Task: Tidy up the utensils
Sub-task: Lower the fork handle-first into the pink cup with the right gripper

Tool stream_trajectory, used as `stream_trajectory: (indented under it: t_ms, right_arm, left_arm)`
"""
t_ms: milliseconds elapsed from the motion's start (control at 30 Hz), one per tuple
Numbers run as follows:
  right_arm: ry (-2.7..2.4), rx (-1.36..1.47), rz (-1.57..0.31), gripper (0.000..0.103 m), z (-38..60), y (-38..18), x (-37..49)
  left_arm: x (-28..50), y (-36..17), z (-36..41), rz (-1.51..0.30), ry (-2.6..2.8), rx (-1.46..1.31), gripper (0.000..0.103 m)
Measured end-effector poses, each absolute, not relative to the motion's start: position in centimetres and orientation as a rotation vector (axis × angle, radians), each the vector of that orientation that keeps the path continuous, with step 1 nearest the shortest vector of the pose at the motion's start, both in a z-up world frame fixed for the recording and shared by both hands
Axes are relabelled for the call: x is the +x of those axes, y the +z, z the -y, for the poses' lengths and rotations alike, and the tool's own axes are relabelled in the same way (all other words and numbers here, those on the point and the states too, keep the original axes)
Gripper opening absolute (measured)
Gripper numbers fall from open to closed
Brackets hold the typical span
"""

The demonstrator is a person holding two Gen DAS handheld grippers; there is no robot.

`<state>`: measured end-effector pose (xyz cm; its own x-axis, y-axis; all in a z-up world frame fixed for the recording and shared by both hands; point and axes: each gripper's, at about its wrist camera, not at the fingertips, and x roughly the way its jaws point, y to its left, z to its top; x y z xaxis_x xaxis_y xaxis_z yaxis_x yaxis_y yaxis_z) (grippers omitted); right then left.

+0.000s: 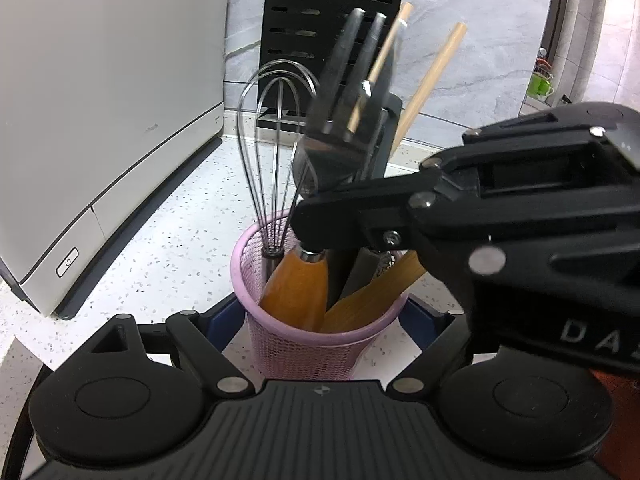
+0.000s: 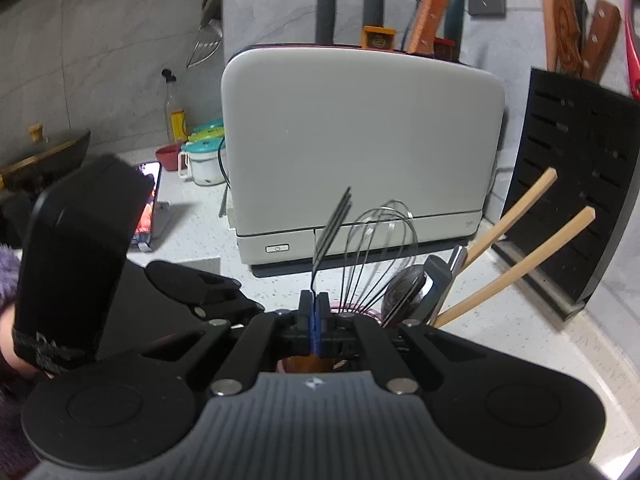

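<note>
Only the left wrist view shows the pink basket (image 1: pixel 320 344) holding utensils.

Whisk (image 1: pixel 276 136) and chopsticks (image 1: pixel 430 80) stand in basket (image 1: pixel 280 340), beside appliance (image 1: pixel 100 120).

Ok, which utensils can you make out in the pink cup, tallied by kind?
Whisk: 1
Wooden chopsticks: 2
Fork, clamped in the right gripper: 1
Spoon: 1
Total: 5 identifiable; further handles in the pink cup are too hidden to name.
</note>
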<state>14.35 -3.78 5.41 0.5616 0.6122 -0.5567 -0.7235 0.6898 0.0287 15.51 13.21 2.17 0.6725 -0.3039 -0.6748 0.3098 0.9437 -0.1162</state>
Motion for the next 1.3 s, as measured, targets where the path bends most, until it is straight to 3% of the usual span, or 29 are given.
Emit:
stream_trajectory:
  t_ms: [167, 267, 600, 733, 1133, 1300]
  right_arm:
    - [0.802, -0.222, -0.557, 0.0, 3.7, 5.3, 14.2]
    - [0.825, -0.229, -0.567, 0.0, 3.5, 5.3, 14.3]
    - [0.826, -0.213, -0.594, 0.0, 3.4, 5.1, 15.1]
    - [0.759, -0.259, -0.592, 0.0, 2.9, 5.0, 16.0]
    - [0.681, -0.101, -0.644, 0.0, 4.7, 4.8, 18.0]
    - [0.677, -0.041, -0.559, 0.0, 7.0, 7.0, 16.6]
  left_arm:
    - [15.2, 1.7, -13.5, -0.772, -0.355, 0.033, 0.101]
    - [15.5, 1.7, -14.0, -0.78, -0.37, 0.001, 0.09]
    - [16.3, 1.4, -14.1, -0.77, -0.356, -0.01, 0.085]
    - [17.0, 1.3, -14.3, -0.771, -0.369, -0.051, 0.075]
    - [17.1, 1.4, -14.1, -0.762, -0.377, -0.065, 0.074]
    - [16.9, 1.5, -13.7, -0.754, -0.373, -0.055, 0.075]
